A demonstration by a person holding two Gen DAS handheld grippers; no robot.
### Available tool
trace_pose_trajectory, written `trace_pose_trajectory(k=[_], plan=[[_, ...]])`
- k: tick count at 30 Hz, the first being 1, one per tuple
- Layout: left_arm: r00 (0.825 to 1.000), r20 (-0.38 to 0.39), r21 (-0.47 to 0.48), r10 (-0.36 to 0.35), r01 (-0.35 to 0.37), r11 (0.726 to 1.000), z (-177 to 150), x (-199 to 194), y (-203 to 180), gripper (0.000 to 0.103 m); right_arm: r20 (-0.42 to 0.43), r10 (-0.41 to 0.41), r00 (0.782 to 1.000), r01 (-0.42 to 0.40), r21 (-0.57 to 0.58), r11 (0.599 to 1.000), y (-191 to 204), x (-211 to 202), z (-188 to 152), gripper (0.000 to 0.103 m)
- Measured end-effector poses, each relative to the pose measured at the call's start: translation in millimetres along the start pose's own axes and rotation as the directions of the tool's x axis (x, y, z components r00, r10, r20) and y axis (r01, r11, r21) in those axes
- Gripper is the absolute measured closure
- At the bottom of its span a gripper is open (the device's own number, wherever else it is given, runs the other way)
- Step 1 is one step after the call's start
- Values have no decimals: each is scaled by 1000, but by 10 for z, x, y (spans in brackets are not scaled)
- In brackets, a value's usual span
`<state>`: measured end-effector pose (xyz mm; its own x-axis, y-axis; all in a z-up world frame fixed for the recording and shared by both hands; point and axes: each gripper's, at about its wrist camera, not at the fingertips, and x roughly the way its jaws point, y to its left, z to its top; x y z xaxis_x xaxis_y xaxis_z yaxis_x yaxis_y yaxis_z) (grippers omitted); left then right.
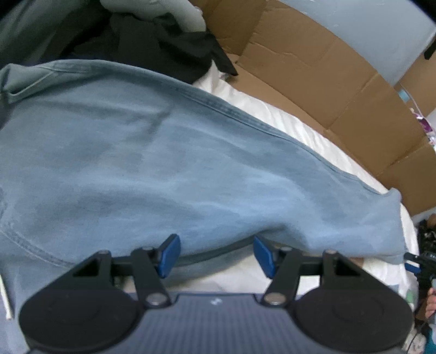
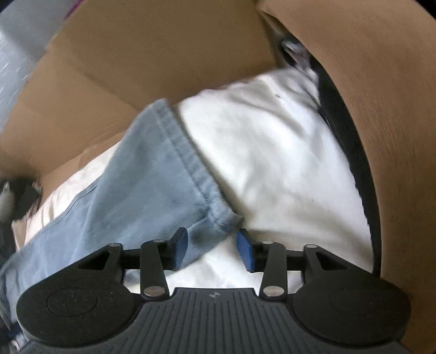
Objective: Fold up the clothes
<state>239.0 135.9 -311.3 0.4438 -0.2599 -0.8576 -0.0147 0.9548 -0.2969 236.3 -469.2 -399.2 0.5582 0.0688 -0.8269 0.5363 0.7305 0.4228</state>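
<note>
Light blue jeans (image 1: 169, 152) lie spread over a white sheet (image 1: 294, 122). My left gripper (image 1: 217, 254) is open at the near edge of the jeans, and that edge runs across the gap between its blue pads (image 1: 170, 254). In the right wrist view one jeans leg (image 2: 141, 177) ends in a stitched hem (image 2: 188, 160). My right gripper (image 2: 213, 249) is open too, with the hem's near corner (image 2: 223, 220) just ahead of the gap between its fingers. The right gripper (image 1: 412, 264) also shows at the far right edge of the left wrist view, by the leg's end.
Flattened cardboard (image 1: 340, 89) lines the far side of the sheet, and a cardboard wall (image 2: 395, 136) rises close on the right. A pile of black clothing (image 1: 152, 40) with a pale garment (image 1: 163, 13) sits beyond the jeans. A hand (image 1: 432, 305) shows at the right edge.
</note>
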Motion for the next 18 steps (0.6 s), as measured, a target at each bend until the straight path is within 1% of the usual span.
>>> trace_pose_trajectory(k=[1, 4, 7, 8, 10, 12, 14, 15, 16, 18], plan=[[1000, 2, -7, 9, -9, 1000, -14, -10, 4, 40, 6, 8, 1000, -8, 19, 1000, -25, 23, -11, 54], [1000, -13, -69, -8, 7, 998, -78, -27, 72, 39, 30, 35, 999, -37, 54, 998, -58, 74, -36, 54], [999, -37, -55, 6, -8, 998, -125, 31, 74, 39, 51, 57, 997, -60, 62, 996, -51, 120, -39, 56], [999, -44, -51, 11, -13, 999, -140, 51, 74, 39, 56, 66, 996, -70, 69, 995, -46, 130, -28, 58], [998, -60, -41, 20, -23, 999, -172, 90, 75, 39, 62, 88, 994, -93, 96, 991, -69, 147, -15, 70], [997, -75, -31, 30, -32, 999, -203, 129, 76, 39, 60, 101, 993, -108, 125, 986, -123, 167, 8, 72], [995, -90, -20, 40, -42, 999, -235, 168, 77, 39, 58, 104, 993, -111, 139, 984, -160, 173, 20, 83], [994, -97, -15, 44, -46, 999, -250, 187, 77, 39, 56, 103, 993, -110, 139, 984, -171, 168, 22, 89], [993, -105, -10, 49, -51, 999, -266, 207, 78, 39, 57, 107, 993, -113, 130, 985, -173, 148, 22, 93], [991, -121, -11, 58, -60, 998, -301, 226, 101, 42, 70, 113, 991, -120, 112, 986, -159, 72, 41, 94]])
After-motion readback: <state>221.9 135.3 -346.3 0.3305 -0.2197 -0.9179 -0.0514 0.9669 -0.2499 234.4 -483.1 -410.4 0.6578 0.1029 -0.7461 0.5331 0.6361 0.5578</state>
